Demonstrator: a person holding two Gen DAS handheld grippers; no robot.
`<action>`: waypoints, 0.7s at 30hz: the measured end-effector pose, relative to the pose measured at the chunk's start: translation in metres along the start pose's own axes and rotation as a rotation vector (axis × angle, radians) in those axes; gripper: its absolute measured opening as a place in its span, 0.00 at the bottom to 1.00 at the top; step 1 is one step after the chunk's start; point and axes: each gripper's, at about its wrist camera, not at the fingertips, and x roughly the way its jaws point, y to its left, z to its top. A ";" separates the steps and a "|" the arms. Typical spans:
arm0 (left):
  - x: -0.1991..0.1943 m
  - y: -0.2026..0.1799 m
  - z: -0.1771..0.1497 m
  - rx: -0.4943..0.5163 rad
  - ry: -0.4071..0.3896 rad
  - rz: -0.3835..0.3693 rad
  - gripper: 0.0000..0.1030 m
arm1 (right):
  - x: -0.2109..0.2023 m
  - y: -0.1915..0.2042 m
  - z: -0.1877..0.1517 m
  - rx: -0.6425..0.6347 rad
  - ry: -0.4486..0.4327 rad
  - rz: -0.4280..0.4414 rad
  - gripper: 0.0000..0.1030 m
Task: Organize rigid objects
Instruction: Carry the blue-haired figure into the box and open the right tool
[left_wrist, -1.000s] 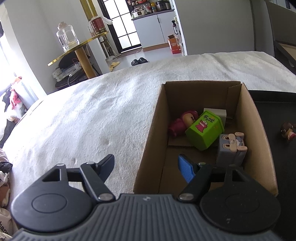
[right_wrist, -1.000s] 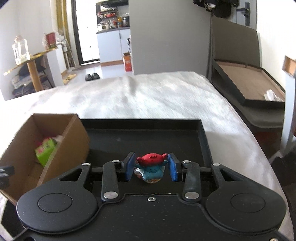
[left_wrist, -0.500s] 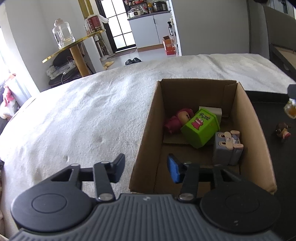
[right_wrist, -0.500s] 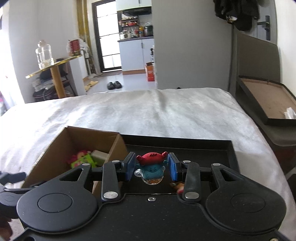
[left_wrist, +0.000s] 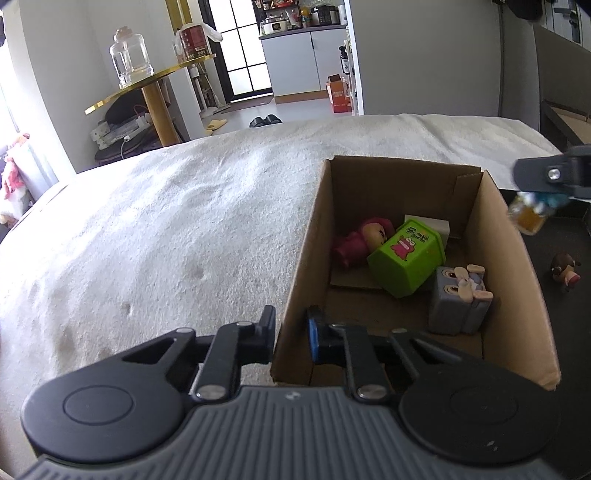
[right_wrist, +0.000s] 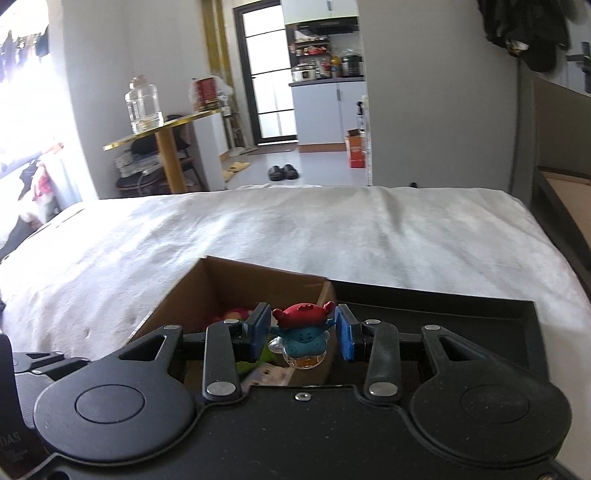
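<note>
An open cardboard box (left_wrist: 506, 236) stands on the white bed. It holds a pink doll (left_wrist: 360, 240), a green toy box (left_wrist: 408, 256) and a grey figure (left_wrist: 460, 299). My left gripper (left_wrist: 291, 332) is shut on the box's near left wall, one finger on each side. My right gripper (right_wrist: 302, 332) is shut on a blue figure with a red crab hat (right_wrist: 303, 332) and holds it over the box's right wall (right_wrist: 325, 295). The figure also shows in the left wrist view (left_wrist: 530, 214). A small brown figure (left_wrist: 565, 267) lies on the black tray (right_wrist: 480, 321).
The black tray lies right of the box on the white blanket (left_wrist: 166, 229). Beyond the bed stand a gold round table with a glass jar (left_wrist: 129, 66), slippers (right_wrist: 282, 171) on the floor and a dark box lid (right_wrist: 565, 188) at the right.
My left gripper has closed from wide open onto the box's near left wall. My right gripper has lifted the crab-hat figure from the tray and carried it left to the box.
</note>
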 end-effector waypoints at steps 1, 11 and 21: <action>0.000 0.001 0.000 -0.001 -0.001 -0.004 0.16 | 0.002 0.003 0.000 -0.007 0.001 0.006 0.37; 0.000 0.006 -0.001 -0.015 -0.010 -0.033 0.15 | 0.021 0.029 -0.004 -0.090 0.026 0.031 0.37; 0.000 0.006 0.001 -0.018 -0.008 -0.032 0.14 | 0.025 0.028 -0.014 -0.122 0.059 -0.042 0.43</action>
